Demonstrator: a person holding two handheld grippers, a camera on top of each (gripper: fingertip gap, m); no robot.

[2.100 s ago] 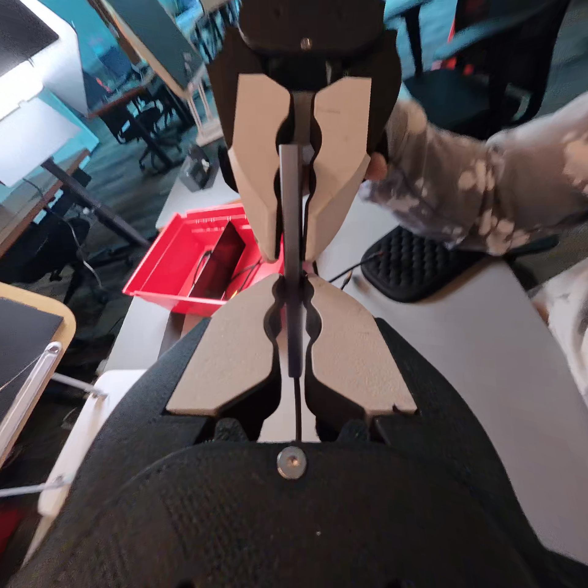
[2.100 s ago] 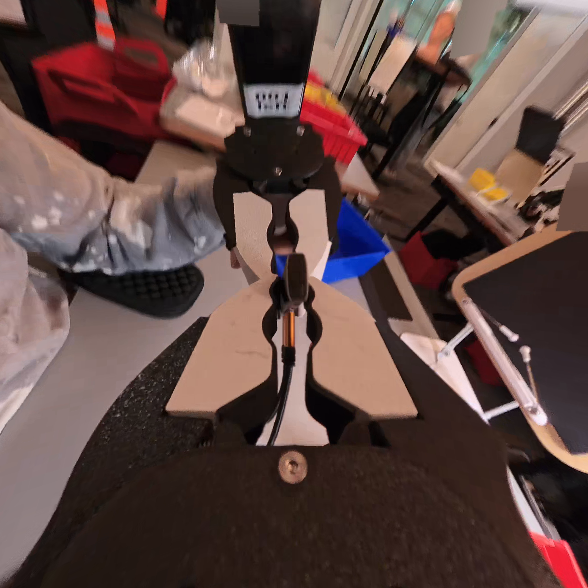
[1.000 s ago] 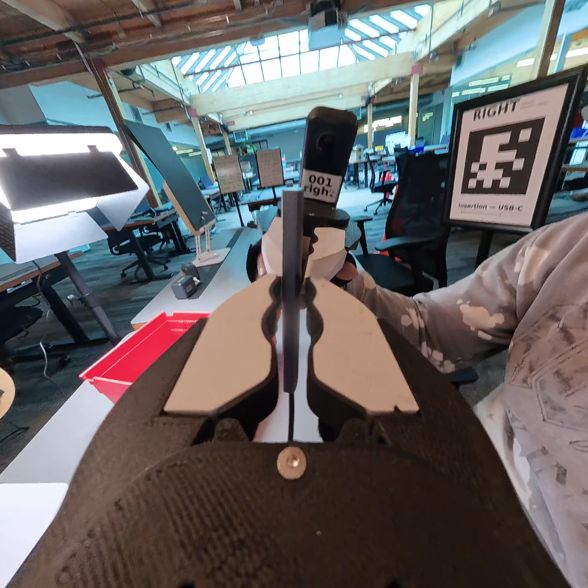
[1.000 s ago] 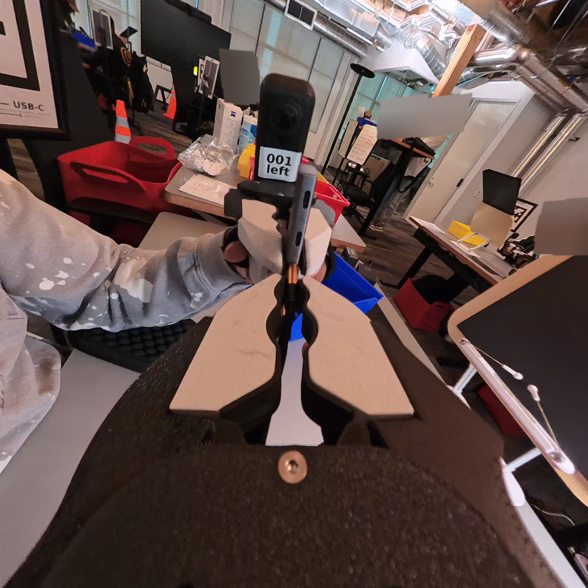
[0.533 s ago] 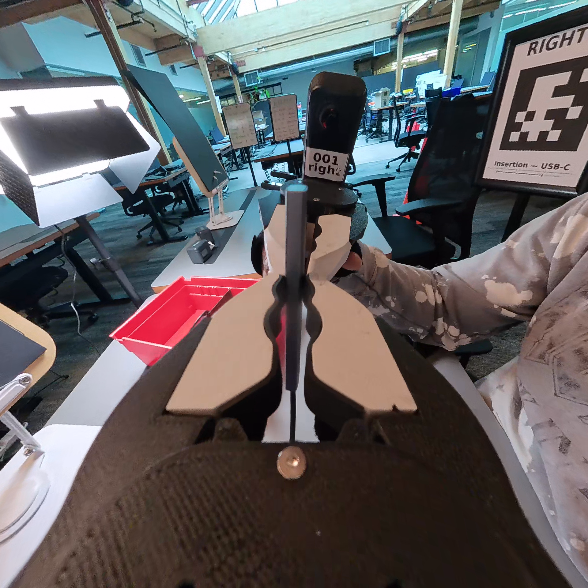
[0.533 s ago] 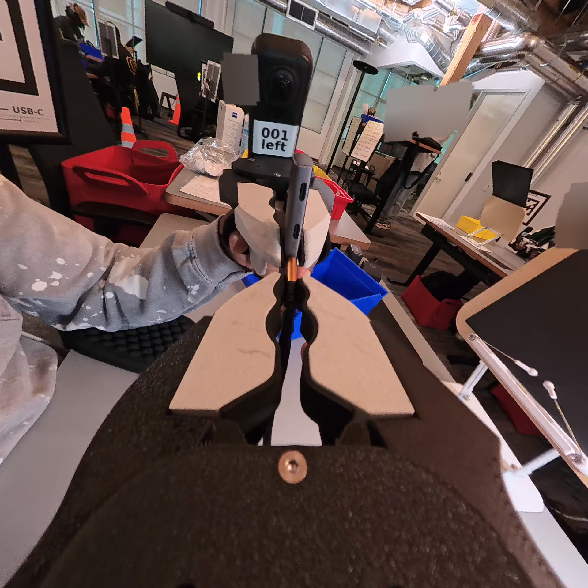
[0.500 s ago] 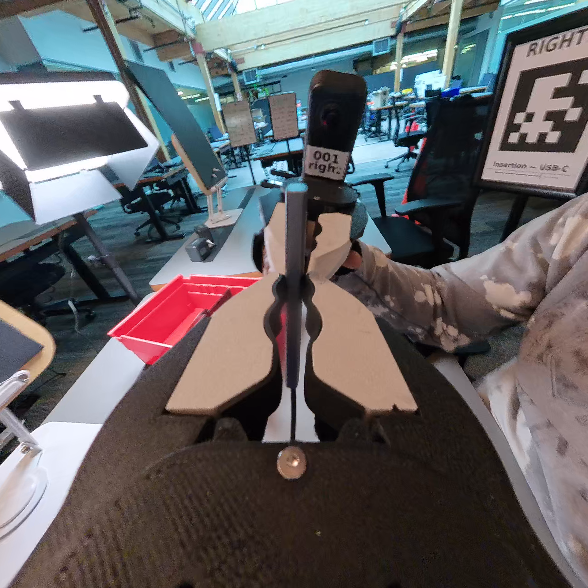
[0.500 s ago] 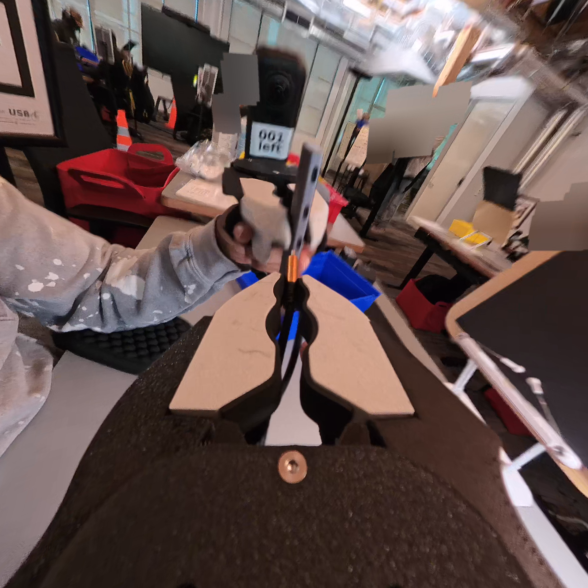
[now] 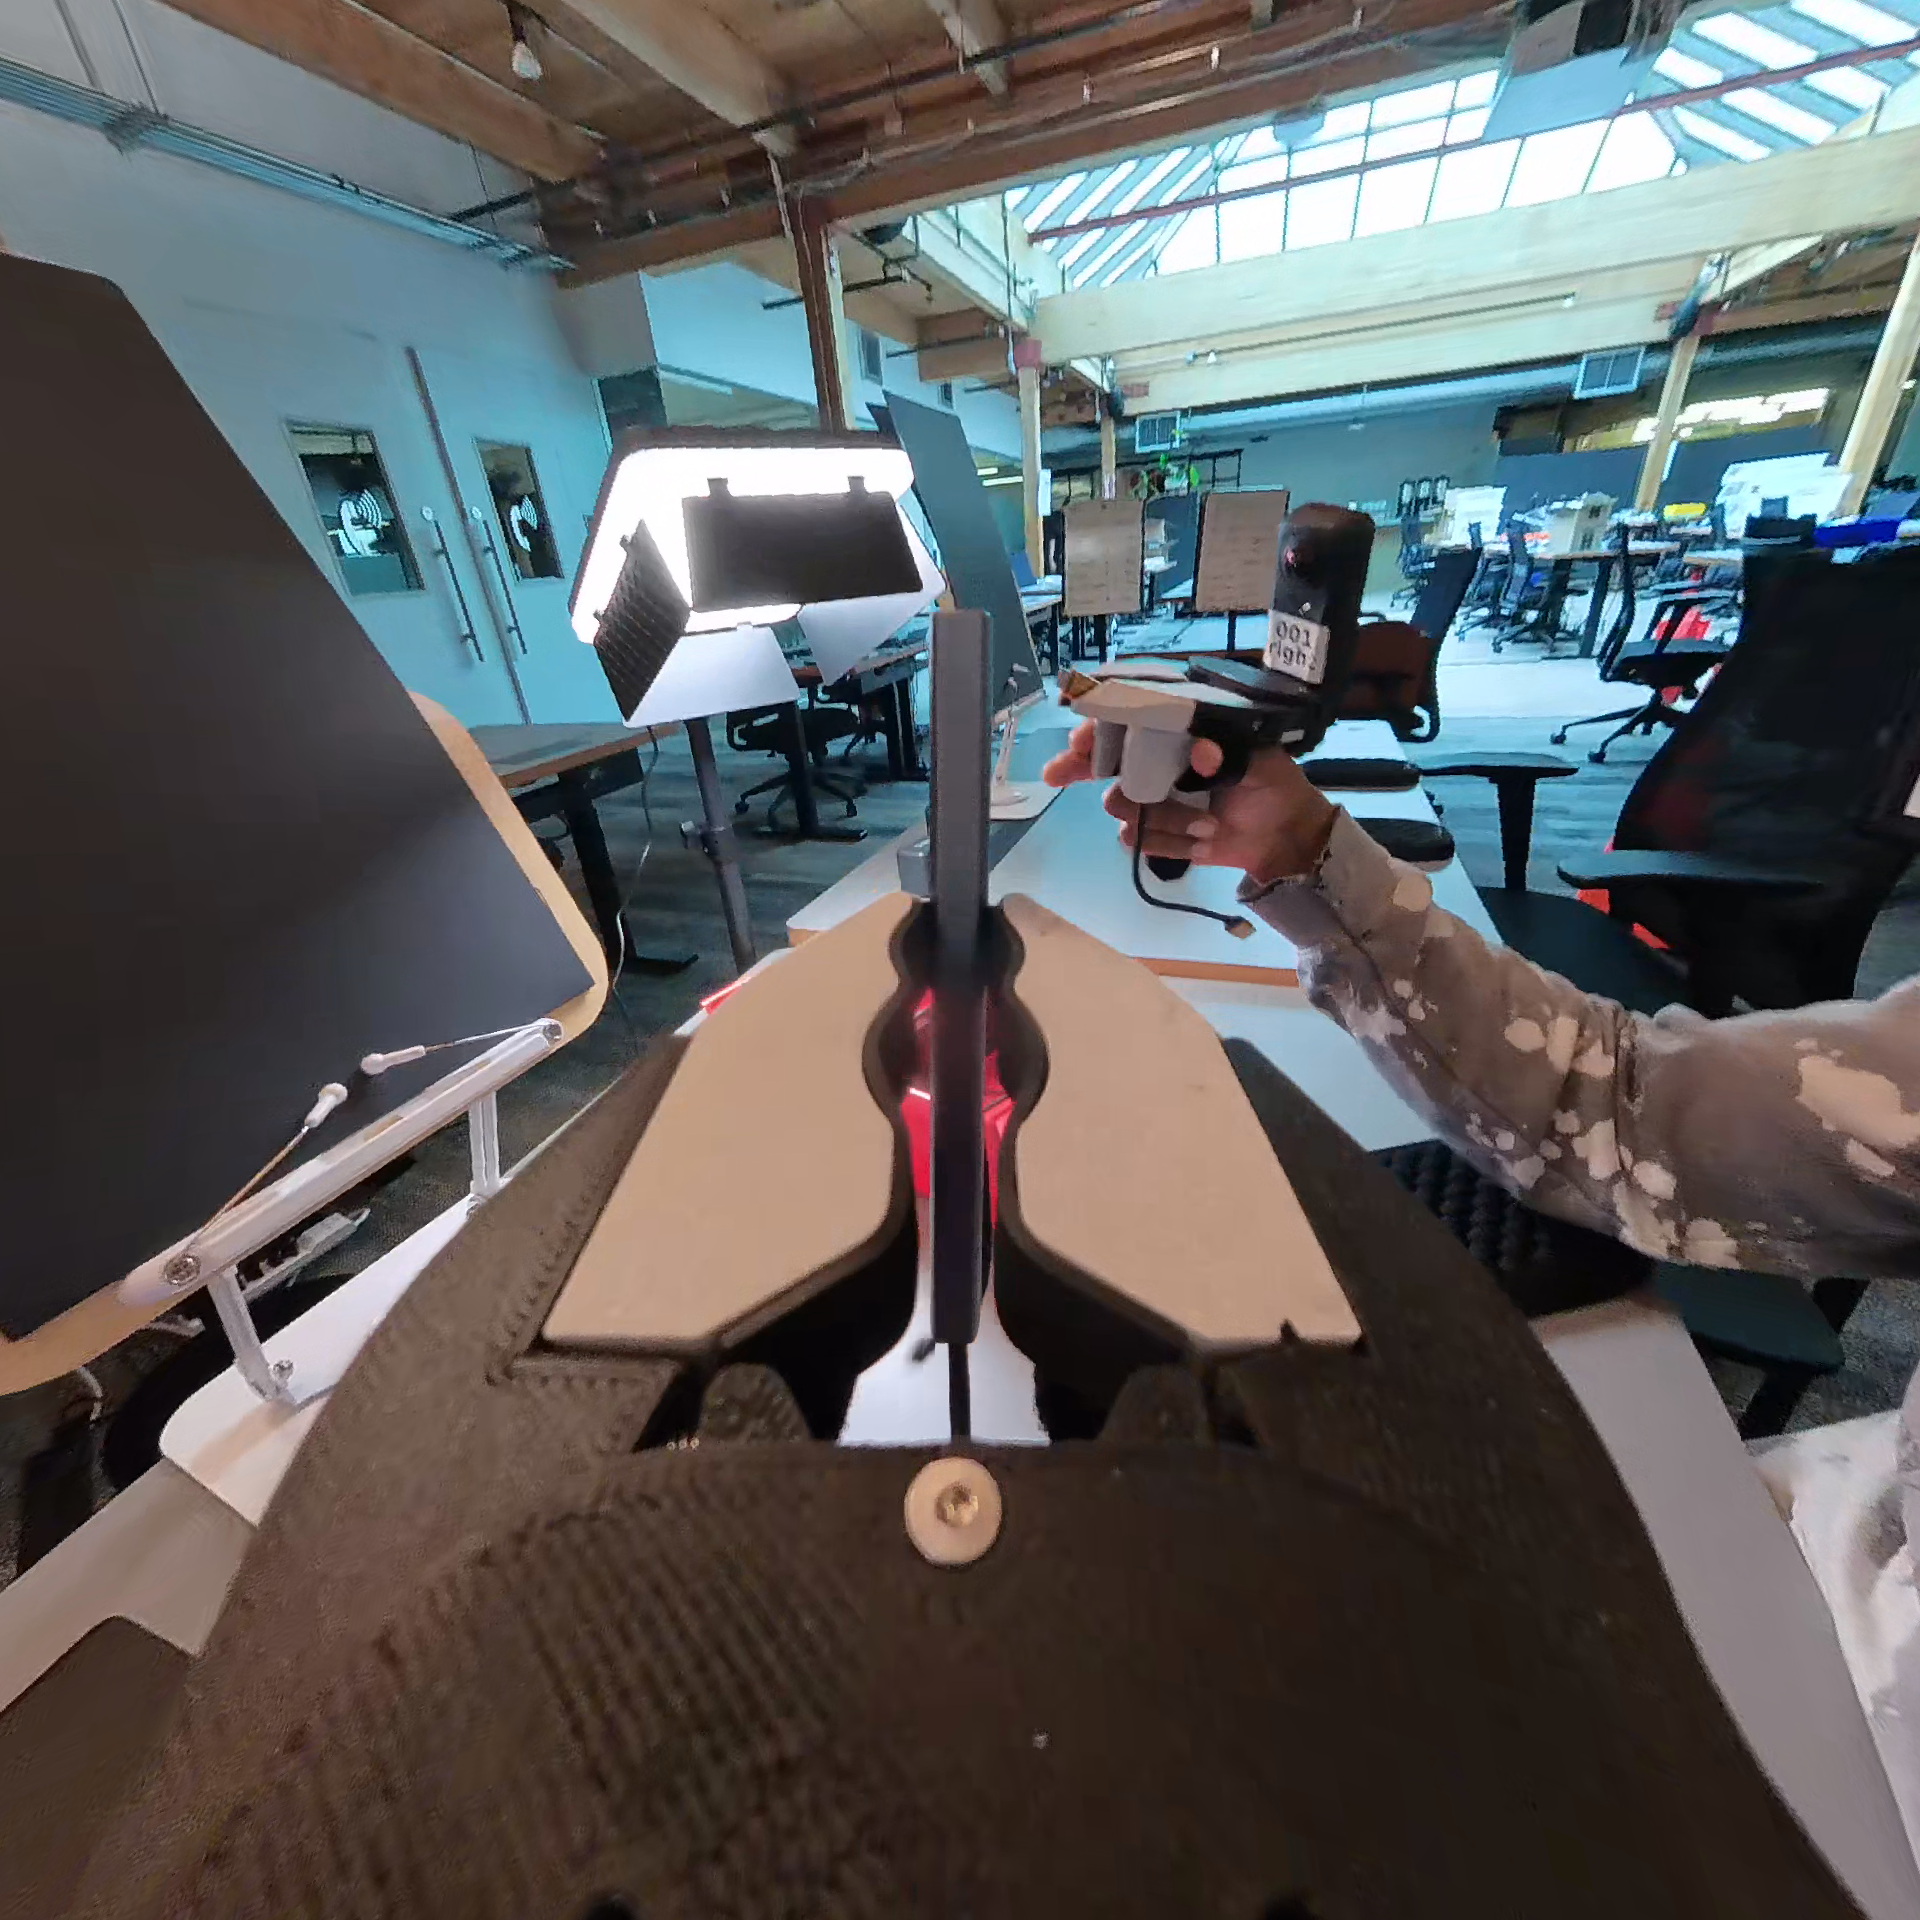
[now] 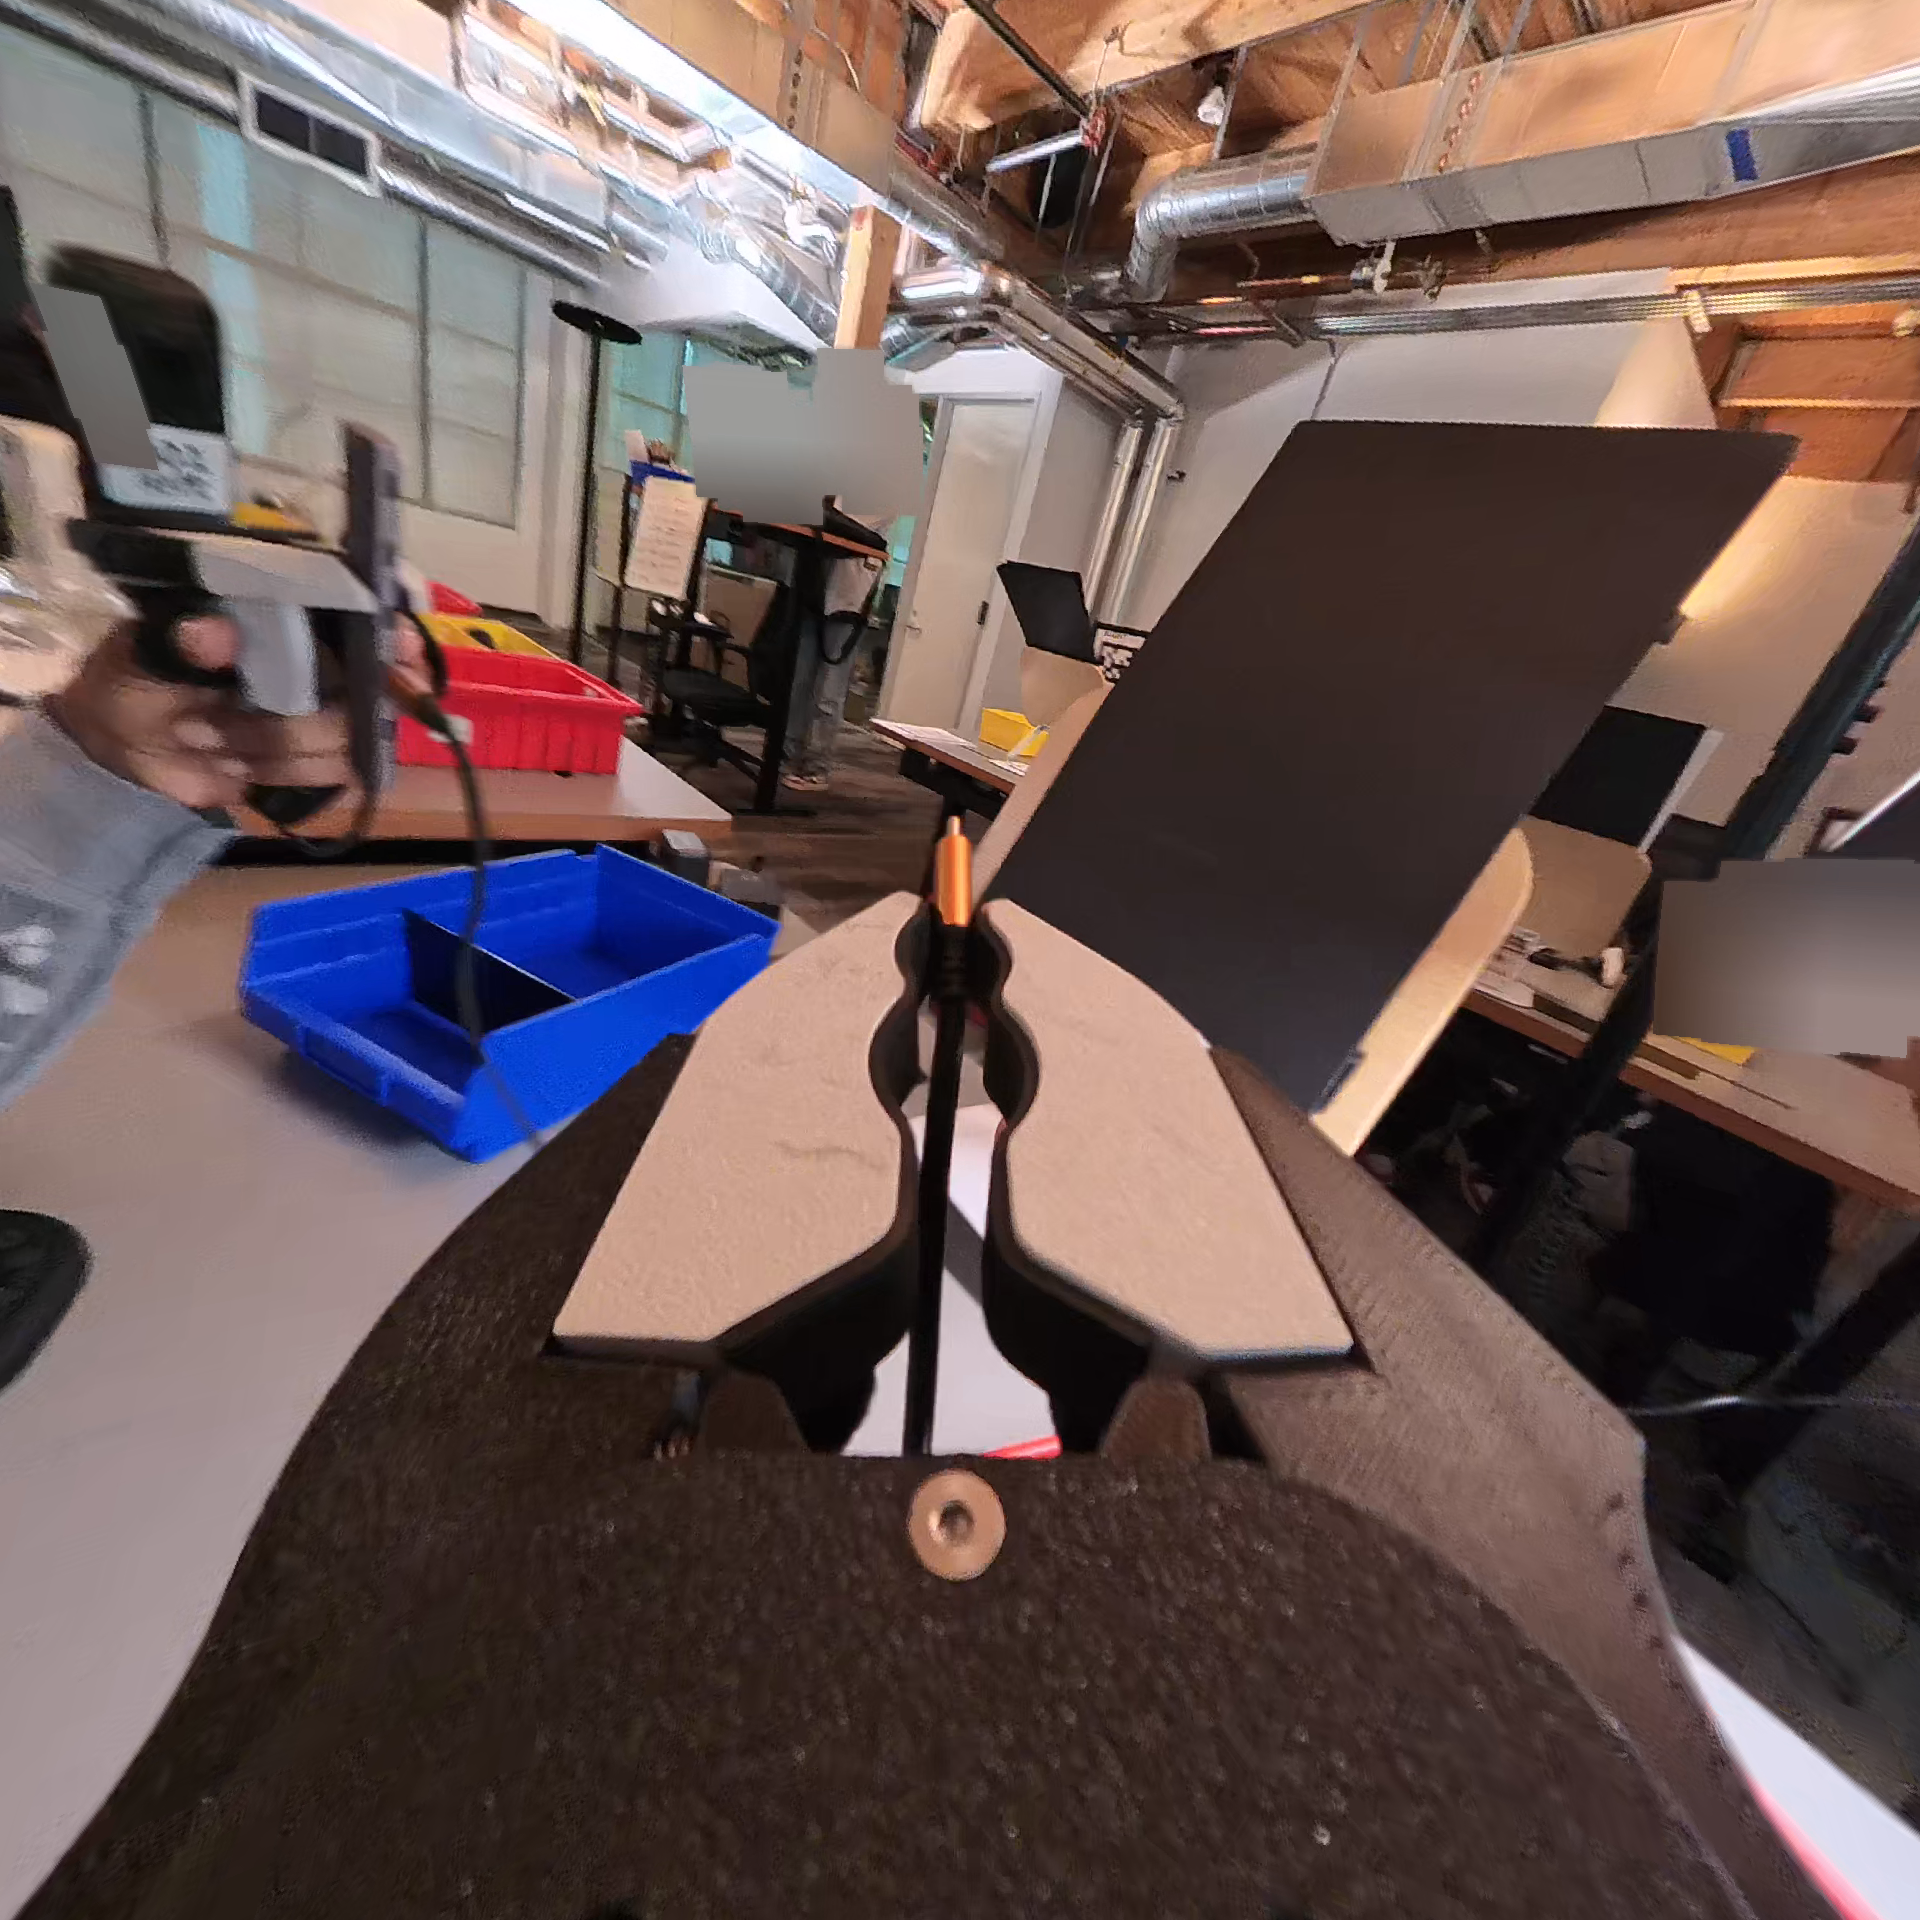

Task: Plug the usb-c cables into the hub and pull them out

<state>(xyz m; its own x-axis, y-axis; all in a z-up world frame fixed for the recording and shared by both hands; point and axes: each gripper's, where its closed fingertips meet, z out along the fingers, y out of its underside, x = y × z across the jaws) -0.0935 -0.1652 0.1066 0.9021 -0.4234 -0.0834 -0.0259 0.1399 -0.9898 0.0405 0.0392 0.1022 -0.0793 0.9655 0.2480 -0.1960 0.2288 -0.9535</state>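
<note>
My left gripper [image 9: 957,914] is clamped on the grey hub [image 9: 958,831], which stands upright between the pads w/ its top end well above the tips and a thin black lead running down from its lower end. My right gripper [image 10: 954,906] is pinched on a black usb-c cable [image 10: 940,1122]; its orange plug [image 10: 952,878] pokes out just past the tips, free of the hub. The two tools are well apart: in the left wrist view the right gripper [image 9: 1081,689] sits off to the right, held in a hand [image 9: 1210,821] w/ a speckled grey sleeve [image 9: 1579,1081], and the cable's loose end [image 9: 1195,904] dangles below that hand. In the right wrist view the left gripper [image 10: 358,587] shows blurred at far left w/ the hub [image 10: 372,613] in it; one more cable [image 10: 468,831] looks plugged into the hub's side, orange end at the port, and droops toward a blue bin [image 10: 499,997] on the grey table [image 10: 156,1247]. A red bin [image 10: 509,707] stands on a desk behind. A black board [image 10: 1351,748] leans at right, a lit softbox [image 9: 748,582] stands beyond the hub in the left wrist view
</note>
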